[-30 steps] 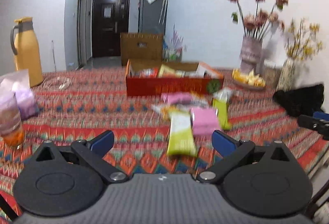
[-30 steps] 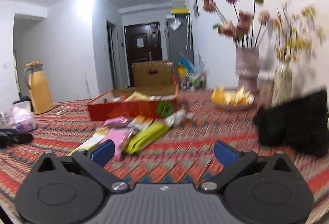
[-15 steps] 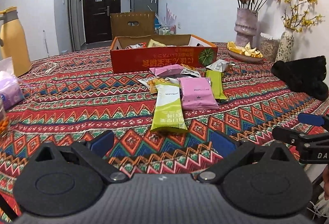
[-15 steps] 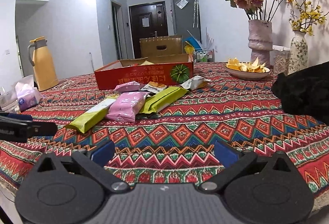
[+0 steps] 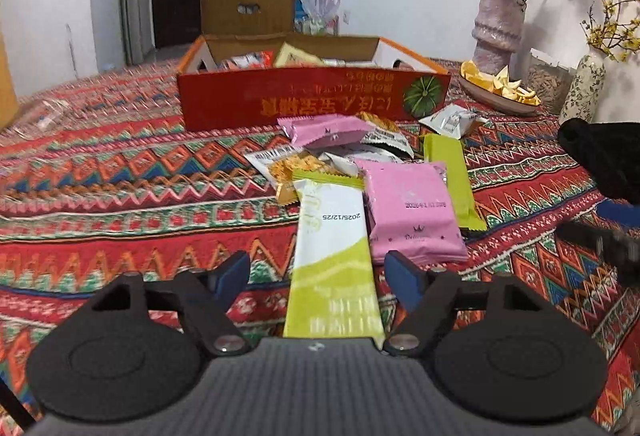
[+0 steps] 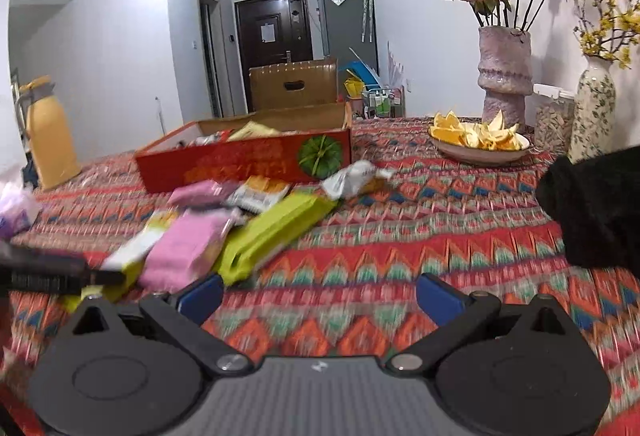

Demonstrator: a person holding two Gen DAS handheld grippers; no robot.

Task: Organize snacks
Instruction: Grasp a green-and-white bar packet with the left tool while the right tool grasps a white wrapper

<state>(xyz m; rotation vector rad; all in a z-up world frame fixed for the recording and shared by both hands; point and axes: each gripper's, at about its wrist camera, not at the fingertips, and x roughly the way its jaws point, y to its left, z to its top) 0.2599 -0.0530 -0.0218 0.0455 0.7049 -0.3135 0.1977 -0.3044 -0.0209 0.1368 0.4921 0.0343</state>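
Note:
Several snack packets lie on the patterned tablecloth in front of an open red box (image 5: 312,100) that holds more snacks. My left gripper (image 5: 320,276) straddles the near end of a white-and-green packet (image 5: 332,236). Its jaws are closing, and there is a gap between each pad and the packet. A pink packet (image 5: 412,212) and a green packet (image 5: 448,176) lie just right of it. My right gripper (image 6: 320,294) is open above bare cloth, to the right of the green packet (image 6: 272,236) and the pink packet (image 6: 184,248). The red box (image 6: 240,164) stands behind them.
A bowl of orange peel (image 6: 480,144), a pink vase (image 6: 506,72) and a white vase (image 6: 592,108) stand at the back right. A black bundle (image 6: 600,208) lies at the right edge. A yellow flask (image 6: 48,132) stands far left.
Both grippers have come forward and down toward the snack pile. The left one now has the white-and-green packet between its fingers, which stand closer together than before.

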